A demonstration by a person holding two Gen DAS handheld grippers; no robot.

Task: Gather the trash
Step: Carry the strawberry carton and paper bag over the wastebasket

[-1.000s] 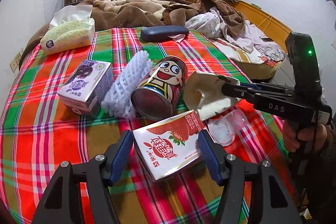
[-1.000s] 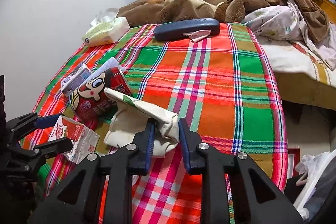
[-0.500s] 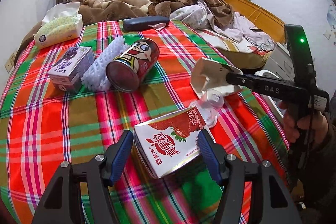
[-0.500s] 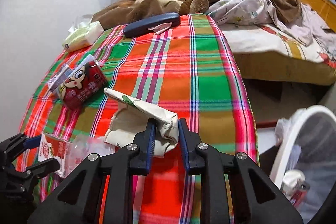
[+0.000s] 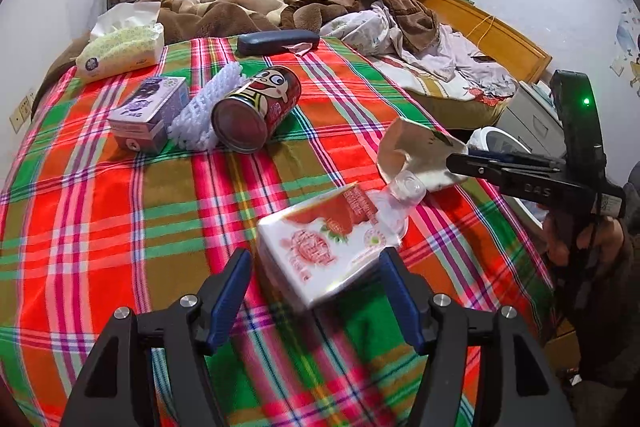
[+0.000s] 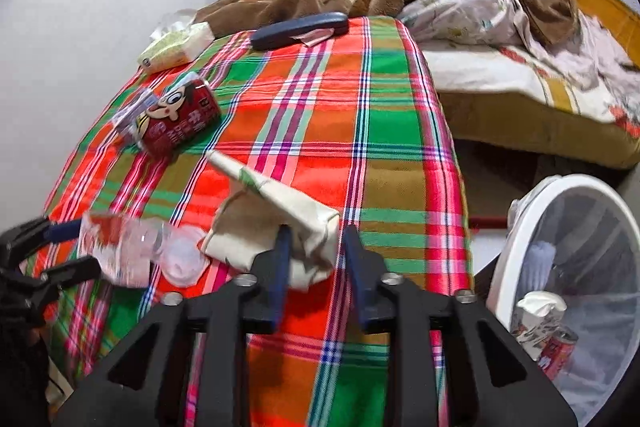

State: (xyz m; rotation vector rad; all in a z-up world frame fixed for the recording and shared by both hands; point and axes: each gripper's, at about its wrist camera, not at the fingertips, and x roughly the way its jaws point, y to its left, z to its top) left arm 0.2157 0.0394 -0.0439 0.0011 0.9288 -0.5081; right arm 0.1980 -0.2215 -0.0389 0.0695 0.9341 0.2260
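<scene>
The left claw (image 5: 316, 291) has its blue fingers (image 5: 230, 293) spread apart around a strawberry milk carton (image 5: 328, 247); whether the pads touch the carton cannot be told. A crumpled clear plastic cup (image 5: 404, 187) sits at the carton's far end. The right claw (image 6: 314, 255) is clamped on a flattened beige paper carton (image 6: 276, 223), which it holds above the plaid bedspread (image 6: 340, 115) near the bed's edge. A white mesh trash bin (image 6: 568, 267) stands on the floor just right of the bed, with a red can (image 6: 558, 349) and crumpled paper inside. Farther back on the bedspread lie a red cartoon can (image 5: 258, 107) on its side, white foam netting (image 5: 204, 111), a small purple box (image 5: 150, 111), a tissue pack (image 5: 122, 49) and a dark blue case (image 5: 276, 41)
</scene>
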